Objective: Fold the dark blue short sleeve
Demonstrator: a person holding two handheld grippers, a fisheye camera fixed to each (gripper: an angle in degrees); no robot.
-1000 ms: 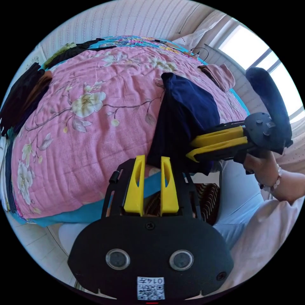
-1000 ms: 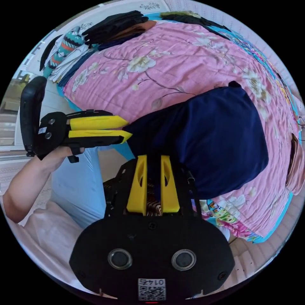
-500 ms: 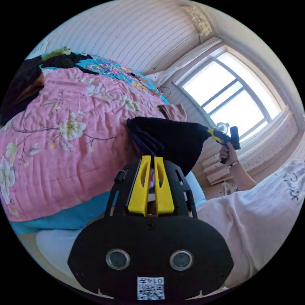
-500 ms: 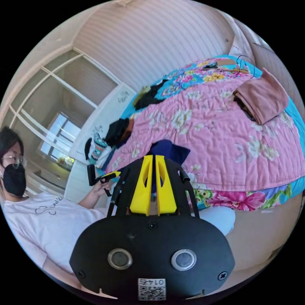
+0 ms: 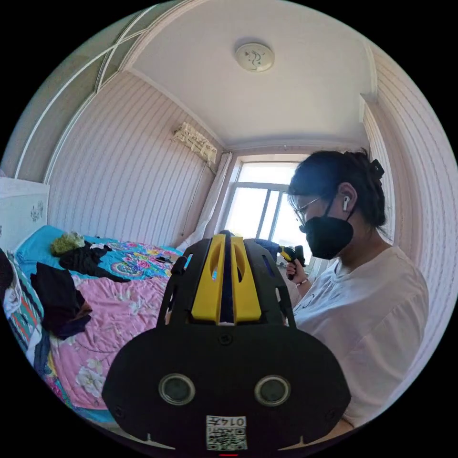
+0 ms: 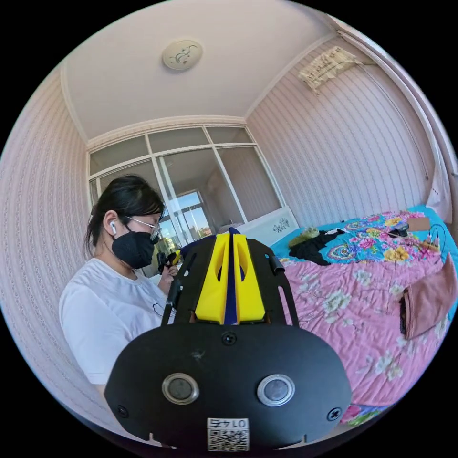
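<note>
In the left gripper view the left gripper (image 5: 226, 276), with its two yellow plastic jaws set in a black frame, has a thin strip of the dark blue short-sleeved cloth top (image 5: 227, 286) pinched between the jaws, both pressing on it. In the right gripper view the right gripper (image 6: 231, 281), of the same yellow-and-black build, is likewise clamped on a fold of the same blue cloth, a narrow dark band running up the slot between its jaws. Each gripper also appears small in the other's view, held up in the person's hand (image 5: 294, 272) in front of the person's chest, with a bit of dark cloth at its tip. So the top is lifted off the bed and hangs in the air between the two grippers, near the person in the white T-shirt (image 5: 377, 305).

Beyond lie the pink floral quilt (image 6: 362, 310) on the bed, a folded dusty-pink garment (image 6: 427, 300) at its edge, and heaps of dark clothes (image 5: 59, 298) farther off.

The top looks light, limp and thin; it should sag and swing freely, and will not hold a crease until laid flat. It seems unlikely to slip from the jaws. Holding at the shoulder seams or hem corners would likely spread it evenly
</note>
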